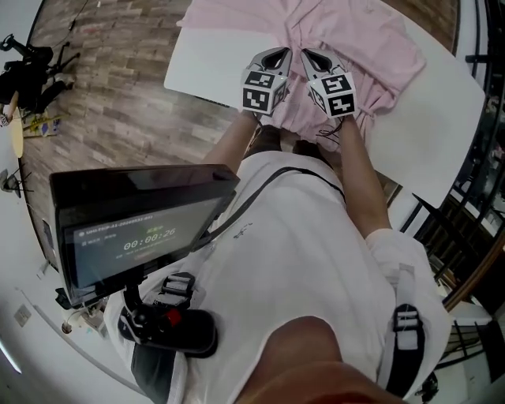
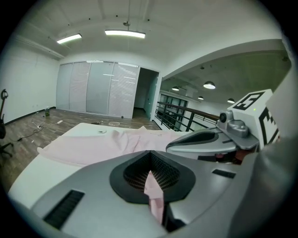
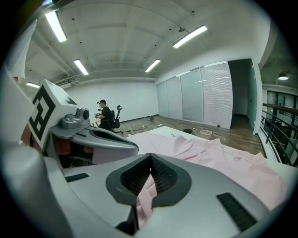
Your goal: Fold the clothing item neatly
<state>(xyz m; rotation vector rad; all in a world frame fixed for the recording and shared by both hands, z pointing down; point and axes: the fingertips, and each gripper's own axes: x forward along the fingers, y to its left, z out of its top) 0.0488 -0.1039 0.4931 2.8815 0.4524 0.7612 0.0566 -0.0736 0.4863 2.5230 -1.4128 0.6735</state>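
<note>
The wood-plank floor [image 1: 118, 110] fills the left of the head view, and on it stands the white desk [image 1: 442, 102]. The pink garment [image 1: 229, 20] lies spread over the far part of the desk, with its near middle gathered into a bunch at the edge closest to the person.

The left tongs [image 1: 276, 55] and the right tongs [image 1: 314, 57] sit just beside each other over that bunch. Both point away from the person and slant downward.

Each pair is clamped on the garment. In the left gripper view a narrow fold of pink cloth is pinched between the closed black pads [image 2: 135, 174]. The right gripper view shows a like fold caught between its own pads [image 3: 164, 174], and the rest of the garment lies on the desk beyond.
</note>
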